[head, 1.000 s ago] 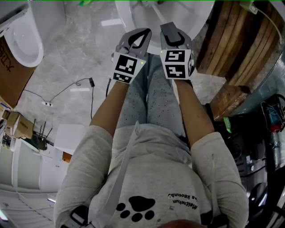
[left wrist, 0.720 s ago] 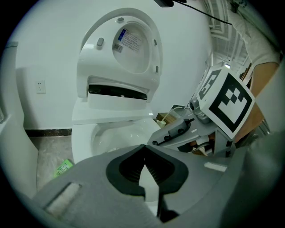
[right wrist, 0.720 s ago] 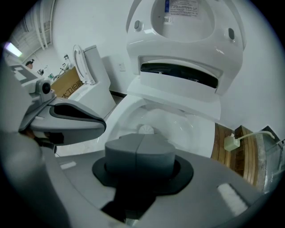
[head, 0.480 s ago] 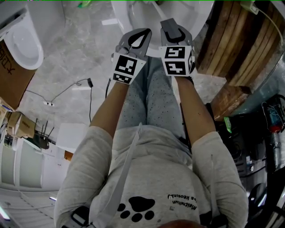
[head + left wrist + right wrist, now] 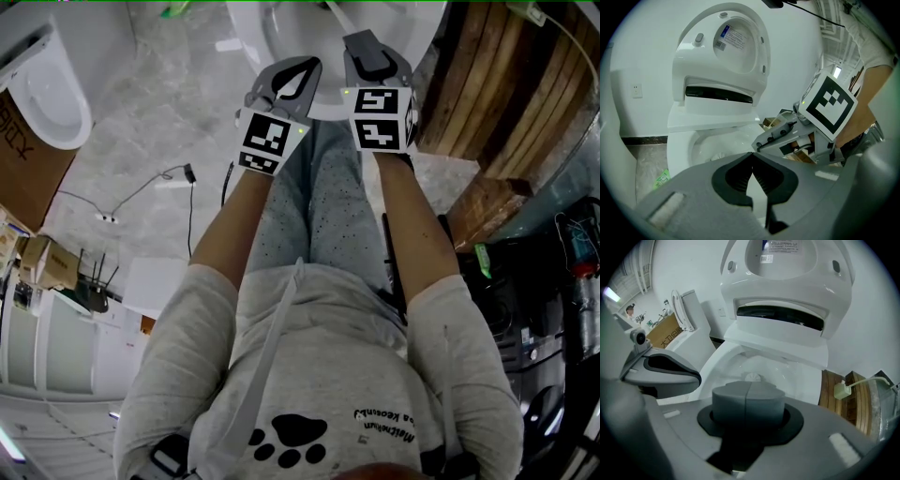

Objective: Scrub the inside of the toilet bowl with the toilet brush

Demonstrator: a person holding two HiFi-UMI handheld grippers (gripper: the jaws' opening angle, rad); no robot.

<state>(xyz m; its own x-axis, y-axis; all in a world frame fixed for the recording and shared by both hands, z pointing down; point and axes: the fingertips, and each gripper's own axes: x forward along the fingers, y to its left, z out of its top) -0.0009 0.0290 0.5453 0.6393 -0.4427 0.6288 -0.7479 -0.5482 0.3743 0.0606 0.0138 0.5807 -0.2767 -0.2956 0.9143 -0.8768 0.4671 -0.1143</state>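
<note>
A white toilet [image 5: 717,89] with its lid up stands straight ahead; its bowl [image 5: 754,366] is open below me. A small round white thing [image 5: 752,377] lies low in the bowl; I cannot tell what it is. No toilet brush shows clearly. My left gripper [image 5: 752,157] is shut with nothing in it, short of the bowl's front rim [image 5: 281,37]. My right gripper [image 5: 747,397] is shut and empty too, its jaws meeting in a seam. In the head view the left gripper [image 5: 296,70] and right gripper [image 5: 367,47] are side by side, the right a little further forward.
A second white toilet [image 5: 42,89] and a cardboard box [image 5: 23,159] stand at the left. Wooden planks [image 5: 506,84] lean at the right, with a white plug on a cable [image 5: 842,390]. A black cable [image 5: 141,187] trails over the grey floor. A green scrap [image 5: 661,178] lies by the toilet's base.
My right gripper has moved forward toward the bowl and turned slightly. The left gripper has barely moved. Both stay shut.
</note>
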